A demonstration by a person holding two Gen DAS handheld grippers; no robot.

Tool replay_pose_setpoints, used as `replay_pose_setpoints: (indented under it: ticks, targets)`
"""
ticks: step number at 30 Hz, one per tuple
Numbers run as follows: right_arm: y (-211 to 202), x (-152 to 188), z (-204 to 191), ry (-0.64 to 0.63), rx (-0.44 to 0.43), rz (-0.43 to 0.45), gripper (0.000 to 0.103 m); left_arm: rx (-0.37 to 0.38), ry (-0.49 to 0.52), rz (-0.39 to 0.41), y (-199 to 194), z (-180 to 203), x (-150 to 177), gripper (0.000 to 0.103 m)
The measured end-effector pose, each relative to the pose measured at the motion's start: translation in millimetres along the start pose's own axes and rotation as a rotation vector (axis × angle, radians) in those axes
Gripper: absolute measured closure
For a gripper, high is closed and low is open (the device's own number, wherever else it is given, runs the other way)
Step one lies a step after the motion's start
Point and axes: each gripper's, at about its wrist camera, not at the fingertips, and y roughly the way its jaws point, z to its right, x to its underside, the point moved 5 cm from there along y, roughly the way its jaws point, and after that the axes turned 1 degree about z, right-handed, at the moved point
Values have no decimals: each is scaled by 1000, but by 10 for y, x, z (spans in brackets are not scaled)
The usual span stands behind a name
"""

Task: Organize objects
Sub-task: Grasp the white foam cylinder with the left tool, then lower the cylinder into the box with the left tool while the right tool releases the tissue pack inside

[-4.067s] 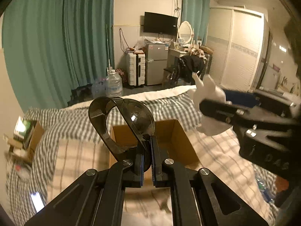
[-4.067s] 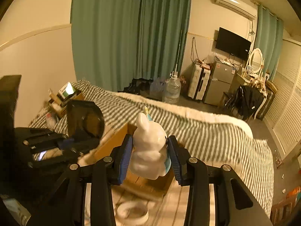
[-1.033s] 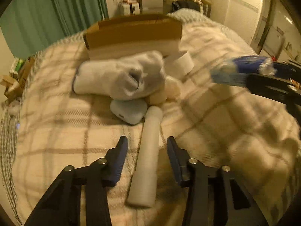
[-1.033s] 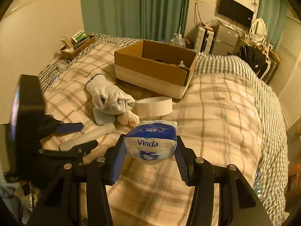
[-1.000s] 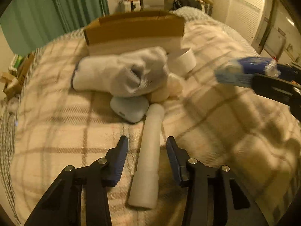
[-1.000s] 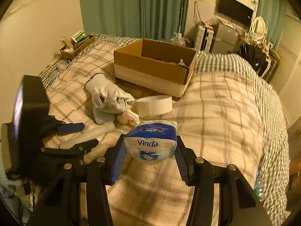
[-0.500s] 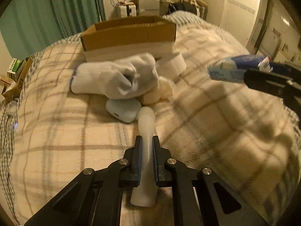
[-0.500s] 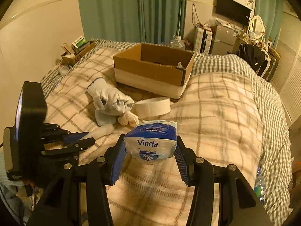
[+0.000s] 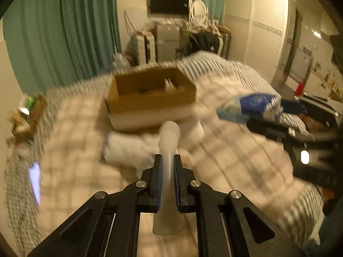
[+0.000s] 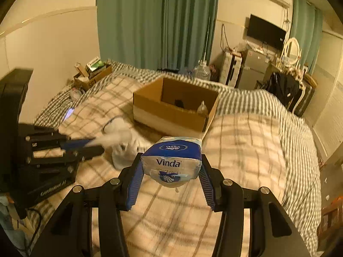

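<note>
My left gripper (image 9: pixel 167 160) is shut on a white foam tube (image 9: pixel 168 141), held above the bed and sticking out forward past the fingertips. My right gripper (image 10: pixel 171 162) is shut on a blue Vinda tissue pack (image 10: pixel 172 160), also lifted off the blanket. An open cardboard box (image 10: pixel 171 107) sits on the bed ahead of both grippers, with a dark item and a small pale figure inside. In the left wrist view the box (image 9: pixel 150 98) is straight ahead and the tissue pack (image 9: pixel 250 105) hangs at the right. A white glove (image 10: pixel 120 137) lies on the blanket below the left gripper (image 10: pixel 90 144).
A plaid blanket (image 10: pixel 240 150) covers the bed. A white tape roll (image 9: pixel 196 129) lies near the box front. A lit phone (image 9: pixel 35 180) lies at the left bed edge. A small carton of items (image 10: pixel 92 75) stands by the wall. Curtains, suitcase and dresser are beyond the bed.
My left gripper closed on the foam tube and lifted it off the blanket. Both grippers rose and tilted up, so the box and room now fill the views.
</note>
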Motion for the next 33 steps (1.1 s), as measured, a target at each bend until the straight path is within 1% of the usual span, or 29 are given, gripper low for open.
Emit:
replay_pose_setpoints:
  ticks: [4,9,11,15,20,23,25,28,30,33]
  targets:
    - [-55,-308,50,-22,28,58,54,-22,-4,83,1,-96,-436,94]
    - [-16,-760,145,-60,69,123,54,-34,-24,138,107,-272,-957,94]
    - [49,-920,186,-67,73,137,54,-29,-41,138,185,-367,-1119,94]
    - [277,-1312,294,-61,61,161,54,-46,-68,136,417,-542,-1435,94]
    - [648,-1748,463,-31,42,166,54,-58,-91,120,815,-732,-1805,94]
    - [922,-1901,547,-37,54,147,54,-68,-84,94,1102,-774,-1889,94]
    - [1169,-1936,580,-44,54,119,54,-77,-77,74,1286,-804,-1881,94]
    - [1508,-1859,610,-43,42,74,54,-81,-78,29,1580,-881,-1802,94]
    - [1781,-1784,621,-39,29,32,54,-83,-82,-6,1766,-930,-1702,94]
    - [2065,-1615,625,-32,10,-24,55,-81,-74,-56,1998,-977,-1529,94]
